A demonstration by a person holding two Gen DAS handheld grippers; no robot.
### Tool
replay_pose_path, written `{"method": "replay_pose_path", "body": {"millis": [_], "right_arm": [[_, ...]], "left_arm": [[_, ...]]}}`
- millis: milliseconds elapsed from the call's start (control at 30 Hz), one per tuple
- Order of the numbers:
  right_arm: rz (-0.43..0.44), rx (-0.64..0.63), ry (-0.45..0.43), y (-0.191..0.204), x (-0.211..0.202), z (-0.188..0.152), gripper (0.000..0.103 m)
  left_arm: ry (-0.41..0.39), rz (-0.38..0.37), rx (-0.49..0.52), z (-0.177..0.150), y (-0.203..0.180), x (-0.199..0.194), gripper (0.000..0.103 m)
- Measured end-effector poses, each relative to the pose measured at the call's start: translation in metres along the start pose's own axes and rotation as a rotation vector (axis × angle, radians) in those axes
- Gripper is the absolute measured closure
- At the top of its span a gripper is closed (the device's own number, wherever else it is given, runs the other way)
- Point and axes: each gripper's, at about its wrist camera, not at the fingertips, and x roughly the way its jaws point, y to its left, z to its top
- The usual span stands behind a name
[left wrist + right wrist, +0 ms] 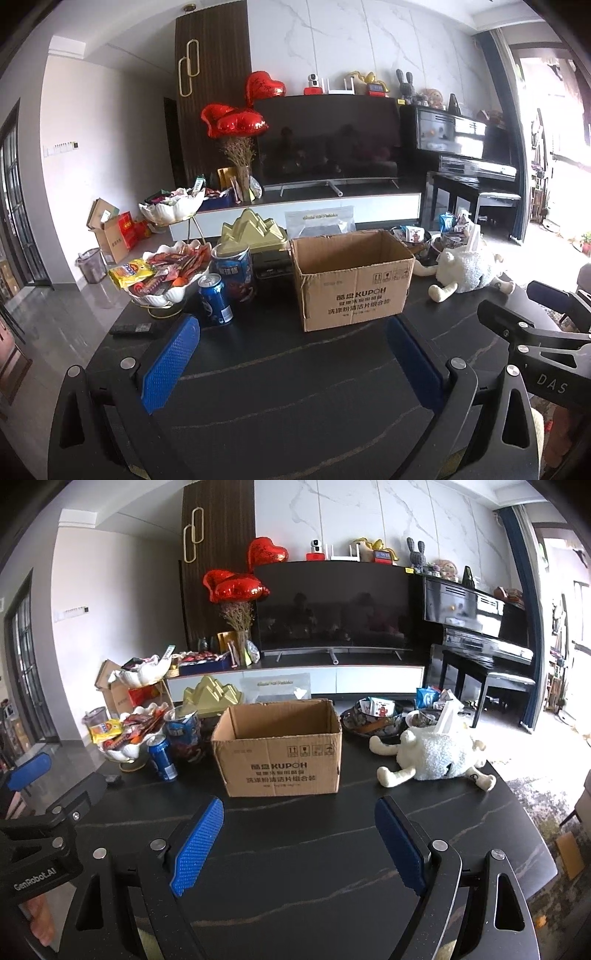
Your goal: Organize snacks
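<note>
Left tongs (pixel 293 343) and right tongs (pixel 299 825) both gape wide, holding nothing, above the near edge of the dark counter (pixel 295 867). Ahead, mid-counter, stands an open cardboard box (pixel 282 753). Toward the left edge: blue can (pixel 162 757), tall blue tin (pixel 183 731), and white bowl (pixel 125 751) heaped with snack packets (pixel 127 727); a plush lamb (pixel 432 755) lies toward the right edge.

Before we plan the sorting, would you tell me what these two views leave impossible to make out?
- Cardboard box floor: hidden by its own front wall, both views.
- Dark bowl contents: half hidden behind the box and the plush sheep, right wrist view.
- Snack wrappers in the white tray: print too small, both views.
- Left tongs and right tongs: open, empty.
</note>
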Motion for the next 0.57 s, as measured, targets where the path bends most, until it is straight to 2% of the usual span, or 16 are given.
{"method": "replay_pose_path", "body": {"millis": [300, 567], "right_arm": [[0.005, -0.013, -0.009, 0.005, -0.007, -0.004, 0.018], [0.006, -0.007, -0.008, 0.005, -0.011, -0.007, 0.018]], "left_arm": [[0.015, -0.031, -0.031, -0.004, 0.001, -0.008, 0.0], [0.014, -0.025, -0.027, -0.006, 0.002, -0.012, 0.0]]}}
